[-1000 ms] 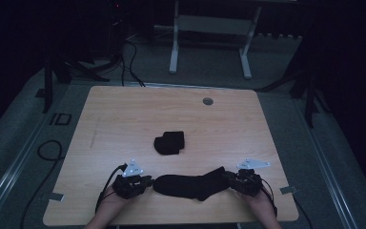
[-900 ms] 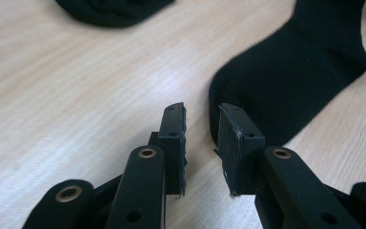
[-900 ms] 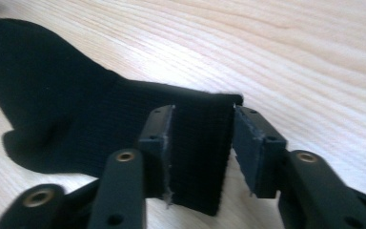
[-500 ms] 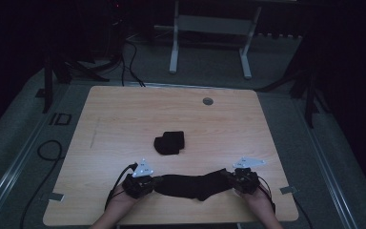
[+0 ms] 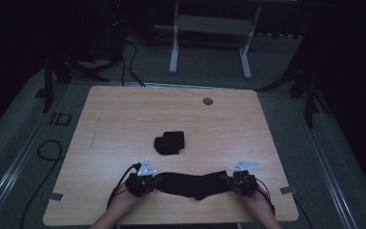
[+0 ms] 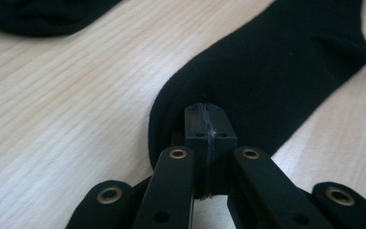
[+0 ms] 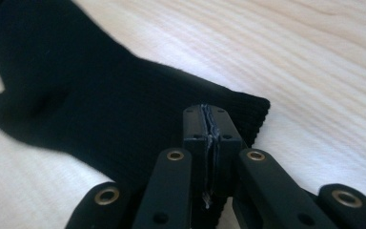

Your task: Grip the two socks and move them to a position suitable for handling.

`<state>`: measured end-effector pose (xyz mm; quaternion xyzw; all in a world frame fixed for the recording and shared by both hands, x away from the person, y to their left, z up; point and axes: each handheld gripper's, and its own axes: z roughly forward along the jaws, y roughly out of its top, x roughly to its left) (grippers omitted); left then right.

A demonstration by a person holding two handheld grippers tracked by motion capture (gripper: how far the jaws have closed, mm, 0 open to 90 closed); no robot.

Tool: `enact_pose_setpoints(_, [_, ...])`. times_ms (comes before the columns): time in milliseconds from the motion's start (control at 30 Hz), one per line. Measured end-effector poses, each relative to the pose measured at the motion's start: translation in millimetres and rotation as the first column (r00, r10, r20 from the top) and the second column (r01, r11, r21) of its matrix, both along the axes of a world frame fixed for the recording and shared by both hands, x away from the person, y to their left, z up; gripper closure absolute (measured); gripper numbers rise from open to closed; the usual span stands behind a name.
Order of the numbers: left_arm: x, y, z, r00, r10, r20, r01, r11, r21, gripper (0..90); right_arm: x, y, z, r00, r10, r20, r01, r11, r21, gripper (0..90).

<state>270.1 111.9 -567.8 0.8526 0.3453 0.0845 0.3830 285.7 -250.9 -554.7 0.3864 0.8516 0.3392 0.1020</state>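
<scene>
A long black sock [image 5: 193,184] lies stretched flat near the table's front edge. My left gripper [image 5: 148,182] is shut on its rounded left end [image 6: 171,119], jaws pressed together over the fabric. My right gripper [image 5: 232,182] is shut on the ribbed cuff [image 7: 248,114] at the sock's right end. The sock's heel bulges out in the left gripper view [image 6: 362,52] and in the right gripper view [image 7: 9,109]. A second black sock [image 5: 169,142], folded into a small bundle, rests in the middle of the table; its edge shows at the top left of the left gripper view [image 6: 43,19].
The wooden table [image 5: 124,119] has a round grommet [image 5: 208,101] near its far edge. Cables trail from both grippers over the front edge. A white table frame [image 5: 209,38] stands on the dark floor beyond.
My left gripper has slid right to the sock's end and closed on it. The right gripper has shifted slightly inward, and the sock now lies drawn out between both.
</scene>
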Motion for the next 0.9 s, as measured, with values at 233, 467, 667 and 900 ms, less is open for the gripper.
enact_pose_setpoints(233, [-1.6, 1.8, 0.1, 1.0000, 0.005, -0.005, -0.005, 1.0000, -0.006, 89.6, 0.8, 2.0, 1.4, 0.9990, 0.009, -0.043, -0.007, 0.999, 0.043, 83.0])
enact_pose_setpoints(467, [-6.7, 14.3, 15.9, 0.9996, 0.004, 0.029, -0.001, 0.9936, -0.113, 70.2, 17.1, 31.0, 45.9, 0.9929, 0.072, 0.094, -0.081, 0.992, 0.098, 73.5])
enact_pose_setpoints(667, [-7.3, 34.8, 18.1, 0.9929, 0.101, 0.063, -0.092, 0.9859, -0.140, 56.2, 39.5, 66.5, 66.6, 0.9807, 0.122, 0.153, -0.137, 0.986, 0.093, 55.1])
enact_pose_setpoints(900, [-4.2, 48.1, 14.9, 0.9773, 0.200, 0.071, -0.185, 0.9674, -0.173, 46.0, 80.0, 126.4, 76.7, 0.9765, 0.151, 0.154, -0.172, 0.976, 0.137, 46.6])
